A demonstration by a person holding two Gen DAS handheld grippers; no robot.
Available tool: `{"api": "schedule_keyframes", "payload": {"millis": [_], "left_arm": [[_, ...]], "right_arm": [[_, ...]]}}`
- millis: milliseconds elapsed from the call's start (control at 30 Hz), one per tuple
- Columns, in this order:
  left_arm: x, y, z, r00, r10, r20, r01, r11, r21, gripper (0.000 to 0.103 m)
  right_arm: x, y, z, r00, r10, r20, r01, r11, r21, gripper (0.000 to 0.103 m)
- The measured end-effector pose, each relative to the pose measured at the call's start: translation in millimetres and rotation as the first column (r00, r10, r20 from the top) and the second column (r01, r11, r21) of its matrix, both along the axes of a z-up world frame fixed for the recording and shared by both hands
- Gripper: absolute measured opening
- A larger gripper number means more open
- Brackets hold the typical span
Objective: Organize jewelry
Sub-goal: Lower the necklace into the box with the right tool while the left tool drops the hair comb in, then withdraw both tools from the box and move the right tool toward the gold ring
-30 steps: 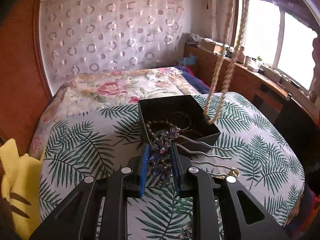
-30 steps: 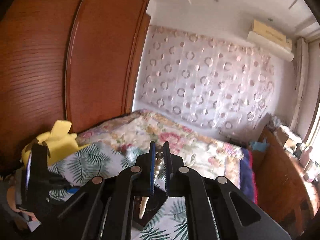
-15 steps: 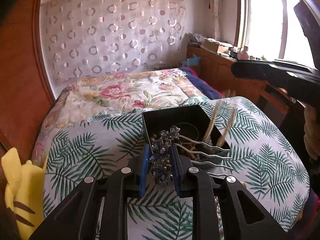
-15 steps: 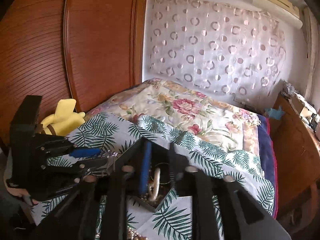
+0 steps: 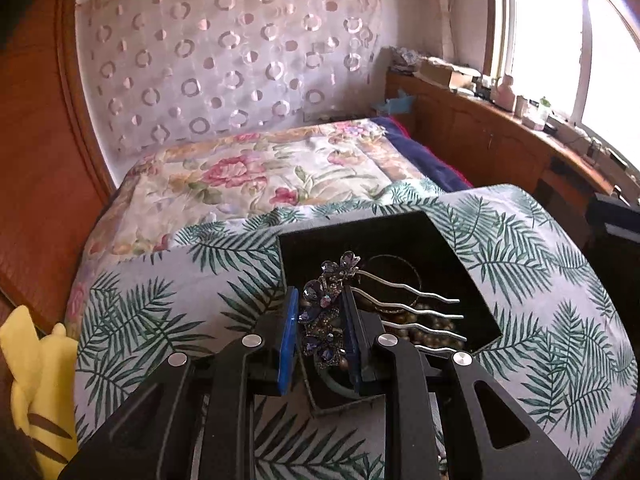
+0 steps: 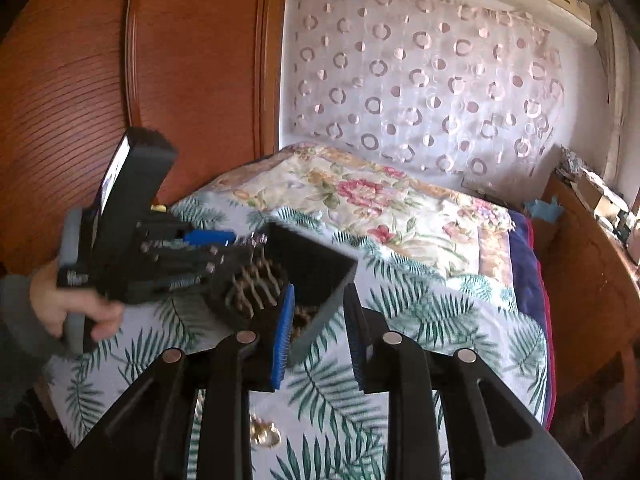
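1. Purple stones cover the flower head of the hair comb point(image 5: 326, 312), which the left gripper point(image 5: 322, 334) pinches between its blue pads, jaws nearly closed; the silver prongs stick out rightward over the box point(image 5: 460, 256).
2. Black and square, the box sits on the palm-leaf cloth point(image 5: 160, 308) spread on the bed. Inside lie a dark bangle point(image 5: 394, 276), a heap of brownish beads point(image 5: 434, 326) and a greenish ring point(image 5: 338, 382) near the front corner (partly hidden by the jaws).
3. Seen from the right wrist, the left gripper with the person's hand point(image 6: 68, 308) on its handle hovers at the box's left side, comb prongs above the interior.
4. Right gripper point(image 6: 318, 332) has its jaws partly open with nothing between the pads; the box's near corner shows through the gap.
5. Progress, as I judge it: several pieces are already boxed, the comb is about to go in, and a small gold piece point(image 6: 264, 436) lies loose on the cloth below the right gripper, yet to be collected.
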State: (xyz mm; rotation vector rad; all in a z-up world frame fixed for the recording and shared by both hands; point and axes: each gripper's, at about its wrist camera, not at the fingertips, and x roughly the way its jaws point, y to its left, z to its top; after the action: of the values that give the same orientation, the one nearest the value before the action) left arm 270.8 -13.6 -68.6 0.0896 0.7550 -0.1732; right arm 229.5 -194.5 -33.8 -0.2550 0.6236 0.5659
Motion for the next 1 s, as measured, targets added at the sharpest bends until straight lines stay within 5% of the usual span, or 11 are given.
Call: {"api": "schedule_keyframes", "payload": {"millis": [200, 400, 567, 767, 1000], "left_arm": [[-7, -8, -4, 1.0, -0.011, 0.009, 0.011, 1.0, 0.013, 0.026], [-36, -5, 0, 0.999, -0.023, 0.048, 0.023, 1.0, 0.013, 0.047], [-62, -1, 3, 0.996, -0.035, 0.078, 0.035, 0.999, 0.0, 0.081], [-94, 6, -2, 0.995, -0.04, 0.097, 0.044, 0.998, -0.042, 0.094], [-122, 17, -15, 0.996, -0.042, 0.077, 0.047, 0.997, -0.069, 0.094]], "right_arm": [[-8, -10, -28, 0.999, -0.007, -0.045, 0.006, 1.0, -0.013, 0.028], [-19, -13, -52, 0.996, 0.007, -0.093, -0.007, 1.0, 0.0, 0.028], [-27, -10, -68, 0.991, 0.027, -0.128, -0.028, 1.0, -0.002, 0.028], [-36, -14, -88, 0.983, 0.039, -0.18, -0.039, 0.999, 0.002, 0.028], [-37, -14, -108, 0.97, 0.044, -0.239, -0.044, 0.999, 0.007, 0.028]]}}
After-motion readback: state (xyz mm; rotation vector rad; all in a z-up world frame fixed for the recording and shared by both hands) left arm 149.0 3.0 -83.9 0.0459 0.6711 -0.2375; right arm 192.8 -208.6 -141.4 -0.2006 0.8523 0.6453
